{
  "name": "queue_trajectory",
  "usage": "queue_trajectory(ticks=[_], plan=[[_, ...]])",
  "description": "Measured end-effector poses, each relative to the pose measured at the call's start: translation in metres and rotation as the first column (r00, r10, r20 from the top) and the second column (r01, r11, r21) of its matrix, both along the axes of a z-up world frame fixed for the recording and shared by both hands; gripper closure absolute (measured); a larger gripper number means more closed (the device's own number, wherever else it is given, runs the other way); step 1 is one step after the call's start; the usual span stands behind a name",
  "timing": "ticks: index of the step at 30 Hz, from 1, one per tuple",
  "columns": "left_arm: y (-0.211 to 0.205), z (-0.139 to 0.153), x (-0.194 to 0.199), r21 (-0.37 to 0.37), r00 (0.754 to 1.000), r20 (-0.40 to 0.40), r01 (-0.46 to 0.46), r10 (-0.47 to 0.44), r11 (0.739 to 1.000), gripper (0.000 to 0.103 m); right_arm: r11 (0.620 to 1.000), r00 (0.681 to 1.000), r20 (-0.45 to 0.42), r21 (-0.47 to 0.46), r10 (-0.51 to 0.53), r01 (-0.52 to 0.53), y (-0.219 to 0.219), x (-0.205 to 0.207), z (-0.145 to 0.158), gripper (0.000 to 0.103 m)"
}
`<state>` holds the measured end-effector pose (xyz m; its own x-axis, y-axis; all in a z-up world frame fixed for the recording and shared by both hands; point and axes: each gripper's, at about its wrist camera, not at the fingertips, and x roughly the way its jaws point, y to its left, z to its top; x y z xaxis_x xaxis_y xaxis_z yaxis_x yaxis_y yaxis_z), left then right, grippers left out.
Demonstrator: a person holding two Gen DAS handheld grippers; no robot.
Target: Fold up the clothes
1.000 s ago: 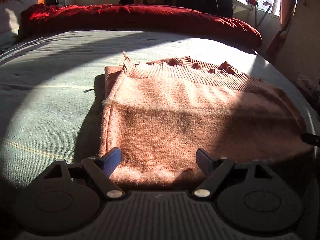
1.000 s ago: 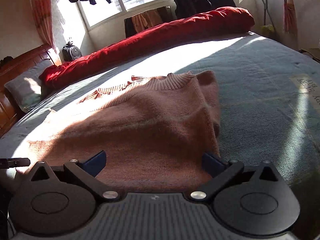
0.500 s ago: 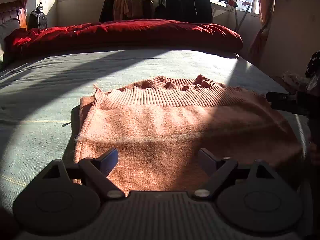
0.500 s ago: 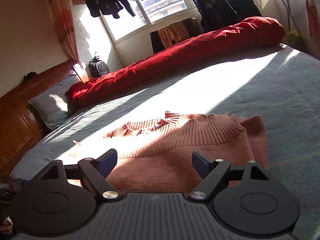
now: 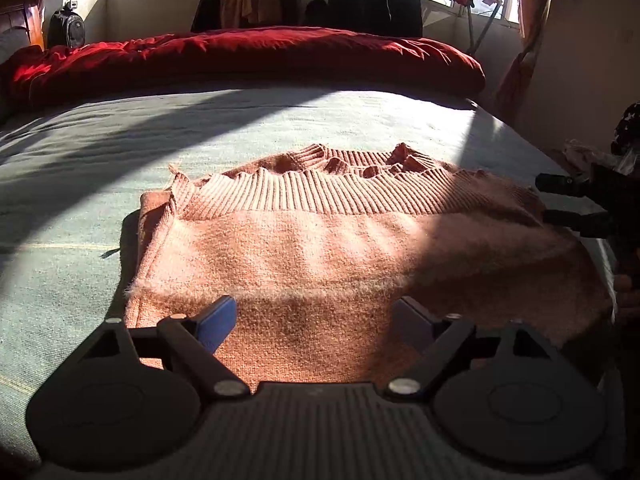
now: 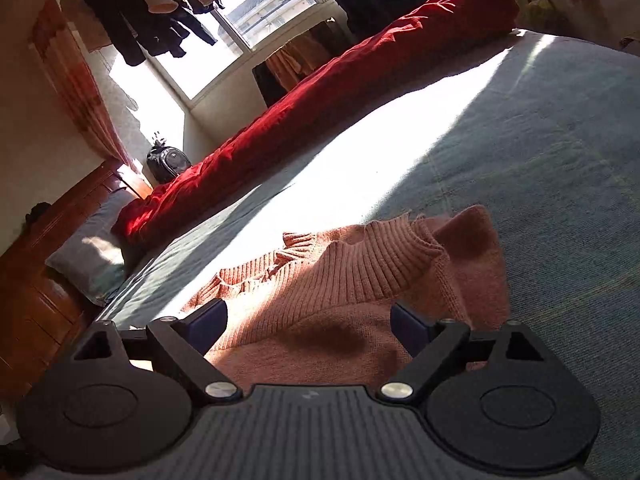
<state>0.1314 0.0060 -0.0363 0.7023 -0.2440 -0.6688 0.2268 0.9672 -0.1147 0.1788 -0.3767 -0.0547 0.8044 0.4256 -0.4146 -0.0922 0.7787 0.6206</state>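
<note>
So the folded pink sweater (image 5: 320,264) lies flat on the grey-green bedspread (image 5: 80,208), right in front of both claws. Left gripper (image 5: 316,320) hangs spread wide over its near edge, pinching nothing. Right gripper (image 6: 308,322) is opening, empty, ribbed collar (image 6: 384,264) just ahead.

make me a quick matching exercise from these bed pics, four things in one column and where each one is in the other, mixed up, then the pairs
Things:
1. pink sweater
2. red duvet
3. grey pillow
4. dark jackets

Places:
A. hanging by the window
B. by the wooden headboard
C. folded on the green bedspread, just ahead of both grippers
D. bunched along the bed's far edge, below the window

Pairs: 1-C, 2-D, 3-B, 4-A
</note>
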Motion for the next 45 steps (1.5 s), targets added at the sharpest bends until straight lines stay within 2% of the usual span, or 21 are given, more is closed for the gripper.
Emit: queue_trajectory(ticks=[1, 3, 5, 8, 11, 14, 17, 20, 24, 26, 29, 30, 32, 33, 35, 37, 41, 45], plan=[[-0.002, -0.001, 0.001, 0.002, 1.0, -0.001, 0.005, -0.005, 1.0, 0.016, 1.0, 1.0, 0.006, 0.016, -0.002, 0.002, -0.002, 0.003, 0.0, 0.011], [-0.005, -0.001, 0.003, 0.008, 1.0, -0.002, 0.012, -0.012, 1.0, 0.016, 1.0, 1.0, -0.019, -0.014, -0.019, 0.019, -0.002, 0.012, -0.005, 0.008], [-0.006, -0.001, 0.003, 0.012, 1.0, 0.003, 0.017, -0.017, 1.0, 0.016, 0.995, 0.994, -0.08, -0.066, -0.077, 0.072, -0.006, 0.019, -0.016, 0.011], [-0.004, 0.0, 0.003, 0.008, 1.0, 0.002, 0.012, -0.012, 1.0, 0.016, 0.985, 0.99, -0.052, -0.123, -0.128, 0.121, -0.015, 0.011, -0.019, 0.02], [-0.005, 0.0, 0.004, 0.014, 1.0, -0.001, 0.01, -0.01, 1.0, 0.016, 0.988, 0.99, -0.062, -0.097, -0.127, 0.121, -0.018, 0.005, -0.013, 0.019], [-0.01, 0.0, 0.004, 0.016, 1.0, -0.003, 0.019, -0.019, 1.0, 0.016, 0.993, 0.996, -0.024, -0.087, -0.083, 0.08, -0.007, 0.003, 0.0, 0.01], [-0.016, 0.002, 0.001, 0.02, 0.999, 0.002, 0.044, -0.044, 0.999, 0.016, 0.999, 1.0, 0.004, -0.036, -0.003, 0.003, 0.008, 0.01, 0.005, 0.008], [-0.017, 0.003, -0.001, 0.024, 0.999, 0.003, 0.046, -0.046, 0.999, 0.016, 0.999, 0.999, -0.039, -0.025, 0.023, -0.024, 0.019, 0.026, -0.006, 0.006], [-0.012, 0.005, -0.004, 0.021, 1.0, 0.003, 0.031, -0.031, 0.999, 0.016, 0.994, 0.998, -0.053, -0.111, -0.029, 0.023, 0.025, 0.026, -0.008, 0.006], [-0.008, 0.006, -0.005, 0.011, 1.0, 0.003, 0.018, -0.018, 1.0, 0.016, 0.983, 0.999, -0.04, -0.179, -0.037, 0.029, 0.03, 0.017, 0.001, 0.0], [-0.003, 0.004, -0.002, -0.014, 1.0, -0.004, -0.007, 0.007, 1.0, 0.016, 0.948, 0.999, -0.023, -0.318, -0.04, 0.031, 0.04, 0.002, 0.011, 0.0], [-0.002, 0.002, -0.001, -0.023, 1.0, -0.008, -0.016, 0.016, 1.0, 0.016, 0.928, 0.998, -0.047, -0.371, -0.04, 0.02, 0.045, 0.001, 0.008, 0.0], [-0.002, 0.0, 0.001, -0.036, 1.0, -0.012, -0.025, 0.024, 0.999, 0.016, 0.909, 0.993, -0.112, -0.416, -0.046, -0.005, 0.051, 0.004, -0.006, 0.0], [-0.001, 0.001, 0.001, -0.041, 1.0, -0.011, -0.026, 0.025, 0.999, 0.016, 0.901, 0.992, -0.119, -0.435, -0.046, -0.011, 0.053, 0.003, -0.011, 0.0], [0.001, 0.003, 0.001, -0.046, 1.0, -0.003, -0.021, 0.021, 0.999, 0.016, 0.856, 0.994, -0.097, -0.516, -0.04, -0.016, 0.065, 0.001, -0.016, 0.0], [0.008, 0.007, 0.005, -0.044, 1.0, 0.017, -0.02, 0.021, 0.999, 0.016, 0.837, 0.994, -0.101, -0.547, -0.049, -0.014, 0.072, 0.002, -0.017, 0.0], [0.021, 0.009, 0.021, -0.055, 0.998, 0.026, -0.053, 0.055, 0.997, 0.016, 0.856, 0.992, -0.109, -0.517, -0.07, 0.003, 0.068, 0.003, -0.02, 0.0], [0.027, -0.004, 0.035, -0.068, 0.998, -0.002, -0.062, 0.062, 0.996, 0.016, 0.854, 0.992, -0.1, -0.52, -0.071, 0.009, 0.069, 0.002, -0.021, 0.0]])
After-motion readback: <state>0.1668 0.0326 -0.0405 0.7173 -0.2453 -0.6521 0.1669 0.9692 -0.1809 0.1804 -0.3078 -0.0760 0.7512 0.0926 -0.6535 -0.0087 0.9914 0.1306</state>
